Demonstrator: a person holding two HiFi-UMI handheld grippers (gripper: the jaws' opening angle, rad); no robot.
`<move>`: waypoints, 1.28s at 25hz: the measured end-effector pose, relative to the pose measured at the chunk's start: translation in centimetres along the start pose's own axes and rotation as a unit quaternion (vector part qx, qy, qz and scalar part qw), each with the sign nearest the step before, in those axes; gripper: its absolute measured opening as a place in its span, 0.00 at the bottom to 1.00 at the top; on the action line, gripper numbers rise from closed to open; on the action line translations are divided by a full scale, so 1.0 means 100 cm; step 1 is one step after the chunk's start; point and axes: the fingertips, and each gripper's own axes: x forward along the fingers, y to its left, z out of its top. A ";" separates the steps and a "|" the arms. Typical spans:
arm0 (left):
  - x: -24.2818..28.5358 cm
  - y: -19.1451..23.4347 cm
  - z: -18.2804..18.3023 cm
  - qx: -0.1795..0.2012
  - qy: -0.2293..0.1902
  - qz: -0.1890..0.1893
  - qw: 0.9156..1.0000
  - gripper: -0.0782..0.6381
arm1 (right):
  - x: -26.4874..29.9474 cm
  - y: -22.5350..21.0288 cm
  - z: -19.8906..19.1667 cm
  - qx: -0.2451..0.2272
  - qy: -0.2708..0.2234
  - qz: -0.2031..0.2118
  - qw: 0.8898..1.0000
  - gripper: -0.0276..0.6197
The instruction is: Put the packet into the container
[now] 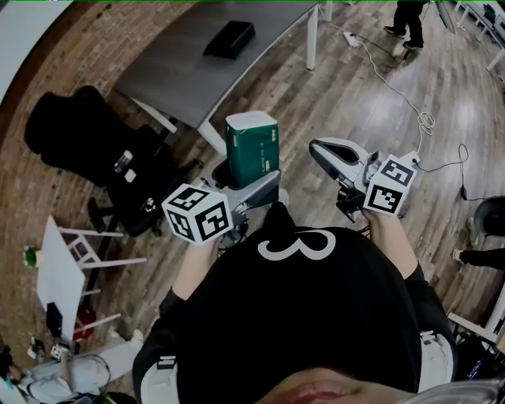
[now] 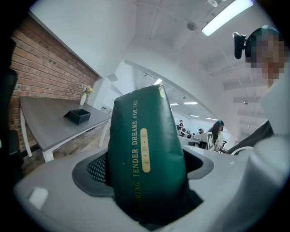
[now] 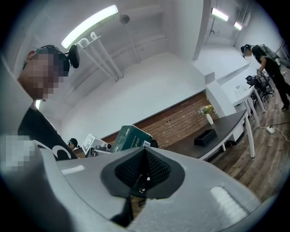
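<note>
A green packet [image 1: 252, 142] with gold lettering stands upright between the jaws of my left gripper [image 1: 241, 178], which is shut on its lower part. From the left gripper view the packet [image 2: 145, 149] fills the middle, pressed by the pads on both sides of the left gripper [image 2: 147, 170]. My right gripper [image 1: 325, 153] is held up to the right of it, shut with nothing in it; its pads meet in the right gripper view [image 3: 144, 168], where the packet [image 3: 130, 138] shows to the left. The black container [image 1: 230, 38] sits on the grey table [image 1: 181, 75], far ahead.
A black office chair [image 1: 79, 134] stands at the left, with a small white table [image 1: 59, 272] nearer. A white cable [image 1: 410, 102] runs over the wooden floor at the right. A person [image 1: 410, 20] stands at the far right. A vase [image 3: 208, 118] is on the table.
</note>
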 end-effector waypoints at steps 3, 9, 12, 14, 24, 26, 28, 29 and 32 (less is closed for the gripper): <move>0.009 0.014 0.008 0.002 0.002 -0.003 1.000 0.76 | 0.006 -0.014 0.002 0.002 0.002 -0.005 1.000 0.05; 0.041 0.050 0.033 -0.007 0.003 -0.013 1.000 0.76 | 0.030 -0.055 0.018 0.004 0.009 -0.014 1.000 0.05; 0.058 0.078 0.047 -0.015 0.009 -0.017 1.000 0.76 | 0.051 -0.082 0.025 0.013 0.013 -0.021 1.000 0.05; 0.069 0.096 0.059 -0.020 0.014 -0.021 0.999 0.76 | 0.066 -0.102 0.032 0.022 0.013 -0.028 0.999 0.05; 0.122 0.207 0.131 -0.041 0.019 -0.031 0.998 0.76 | 0.160 -0.192 0.077 0.042 0.020 -0.045 0.998 0.05; 0.130 0.228 0.146 -0.042 0.018 -0.032 0.998 0.76 | 0.178 -0.207 0.086 0.041 0.022 -0.046 0.998 0.05; 0.136 0.238 0.149 -0.033 0.015 -0.032 0.999 0.76 | 0.182 -0.216 0.086 0.036 0.018 -0.049 0.998 0.05; 0.139 0.242 0.149 -0.028 0.012 -0.031 0.999 0.76 | 0.181 -0.219 0.085 0.033 0.014 -0.050 0.998 0.05; 0.149 0.257 0.155 -0.022 0.006 -0.031 0.999 0.76 | 0.186 -0.235 0.084 0.027 0.008 -0.056 0.998 0.05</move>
